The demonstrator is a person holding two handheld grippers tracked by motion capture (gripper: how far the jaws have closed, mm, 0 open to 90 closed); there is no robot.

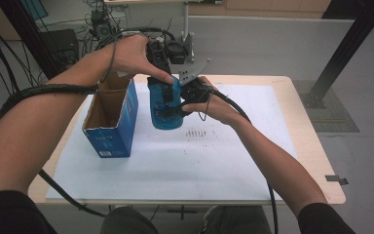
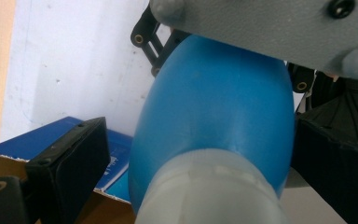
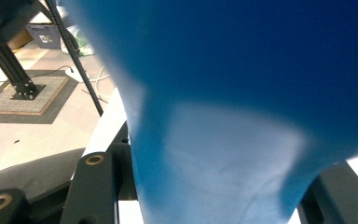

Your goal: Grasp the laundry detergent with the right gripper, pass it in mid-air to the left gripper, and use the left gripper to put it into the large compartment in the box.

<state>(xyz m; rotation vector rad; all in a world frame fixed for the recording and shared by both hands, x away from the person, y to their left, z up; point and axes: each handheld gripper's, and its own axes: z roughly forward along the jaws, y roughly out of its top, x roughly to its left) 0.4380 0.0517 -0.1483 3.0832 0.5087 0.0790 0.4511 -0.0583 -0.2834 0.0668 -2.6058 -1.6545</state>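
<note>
A blue bottle [image 1: 168, 122] with a whitish cap end [image 2: 209, 191] hangs above the table's middle, held between both hands. My right gripper [image 1: 176, 105] comes in from the right and is shut on the bottle's body [image 3: 242, 70], one jaw on each side. My left gripper [image 1: 164, 90] reaches down from above onto the cap end. In the left gripper view, one jaw stands apart from the bottle [image 2: 219, 102] and the other sits against it, so the left gripper [image 2: 200, 154] is open around it.
An open blue cardboard box [image 1: 109, 117] stands upright on the white sheet [image 1: 199, 161] at the left, just beside the bottle; its rim [image 2: 42, 140] shows below my left jaw. The wooden table edge [image 1: 316, 161] runs along the right. Cables trail from both grippers.
</note>
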